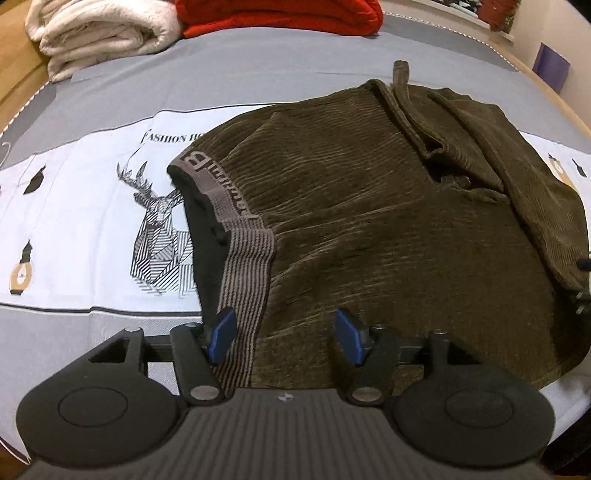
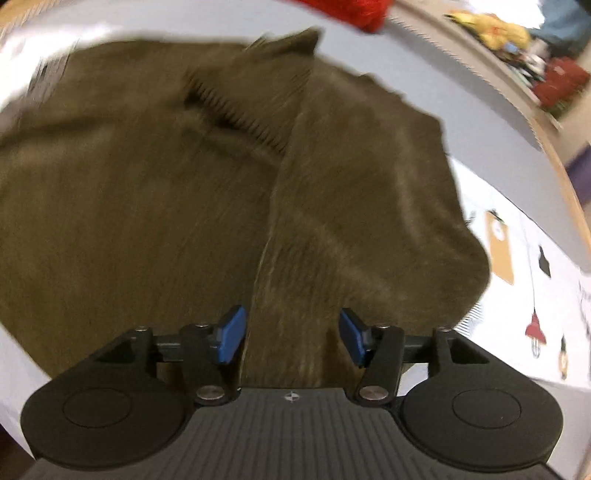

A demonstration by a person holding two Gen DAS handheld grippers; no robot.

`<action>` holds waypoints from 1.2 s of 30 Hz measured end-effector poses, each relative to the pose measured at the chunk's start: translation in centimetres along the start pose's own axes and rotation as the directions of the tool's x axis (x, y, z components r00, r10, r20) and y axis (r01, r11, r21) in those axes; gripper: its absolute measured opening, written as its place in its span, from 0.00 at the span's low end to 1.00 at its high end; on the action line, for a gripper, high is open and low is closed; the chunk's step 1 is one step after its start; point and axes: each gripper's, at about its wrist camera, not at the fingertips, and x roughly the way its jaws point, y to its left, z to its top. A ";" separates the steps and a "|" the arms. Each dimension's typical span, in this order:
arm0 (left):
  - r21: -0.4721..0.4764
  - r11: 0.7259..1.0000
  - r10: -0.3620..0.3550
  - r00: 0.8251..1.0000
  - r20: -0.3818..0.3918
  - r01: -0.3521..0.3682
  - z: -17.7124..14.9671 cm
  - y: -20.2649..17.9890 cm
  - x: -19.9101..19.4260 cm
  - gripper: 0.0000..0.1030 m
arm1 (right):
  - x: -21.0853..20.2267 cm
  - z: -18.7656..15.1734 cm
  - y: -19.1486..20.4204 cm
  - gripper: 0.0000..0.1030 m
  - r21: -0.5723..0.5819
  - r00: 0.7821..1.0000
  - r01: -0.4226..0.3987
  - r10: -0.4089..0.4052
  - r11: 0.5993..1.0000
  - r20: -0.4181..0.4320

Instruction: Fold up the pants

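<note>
Nearest, the left gripper (image 1: 284, 339) and right gripper (image 2: 291, 338) were held with blue pads spread apart, nothing clamped between them, above the olive corduroy pants (image 1: 369, 221). These were laid folded on a grey-and-white printed bedsheet (image 1: 92, 206), waistband (image 1: 236, 258) leftward. Farther back, white (image 1: 99, 33) and red blankets (image 1: 280, 16) were stacked.

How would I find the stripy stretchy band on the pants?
Look at the bed sheet with the deer drawing. The brown corduroy pants lie beside the deer, and the waistband is their edge nearest it. It alone is grey-brown with thin dark stripes and lettering.
</note>
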 end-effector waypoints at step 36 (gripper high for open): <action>0.169 0.980 -0.065 0.968 -0.243 0.108 -2.3 -4.1 4.7 0.70 | -7.4 -5.1 -8.6 0.40 0.256 0.966 -0.132 0.067 0.957 0.248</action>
